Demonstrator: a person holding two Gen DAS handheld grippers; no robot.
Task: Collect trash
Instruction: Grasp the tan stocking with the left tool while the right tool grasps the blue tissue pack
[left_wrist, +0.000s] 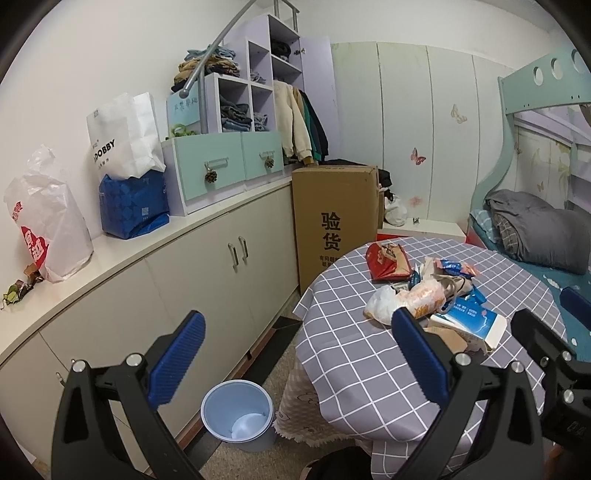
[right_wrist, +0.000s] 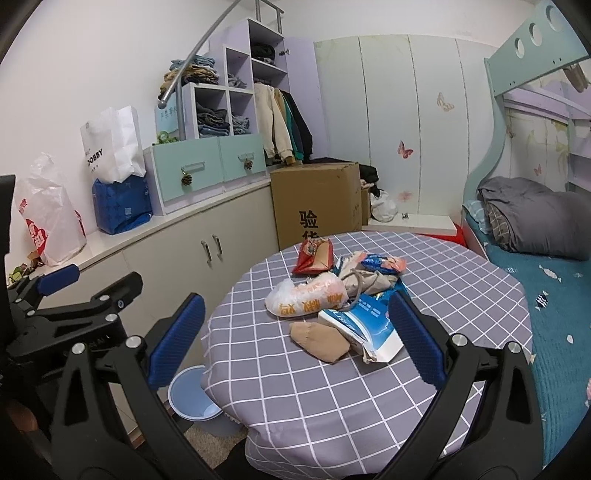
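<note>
A heap of trash lies on the round table with the grey checked cloth (right_wrist: 332, 398): a red wrapper (right_wrist: 314, 256), a white and orange plastic bag (right_wrist: 306, 299), a blue and white carton (right_wrist: 364, 326), a tan paper wad (right_wrist: 319, 338) and crumpled paper (right_wrist: 365, 280). A light blue bin (left_wrist: 238, 413) stands on the floor left of the table, also in the right wrist view (right_wrist: 190, 395). My left gripper (left_wrist: 297, 339) is open and empty, above the table's left edge and the bin. My right gripper (right_wrist: 295, 325) is open and empty, short of the heap.
A long white cabinet (left_wrist: 155, 273) runs along the left wall with bags and a drawer unit on top. A tall cardboard box (left_wrist: 332, 221) stands behind the table. A bed (right_wrist: 546, 295) with a grey blanket is at the right.
</note>
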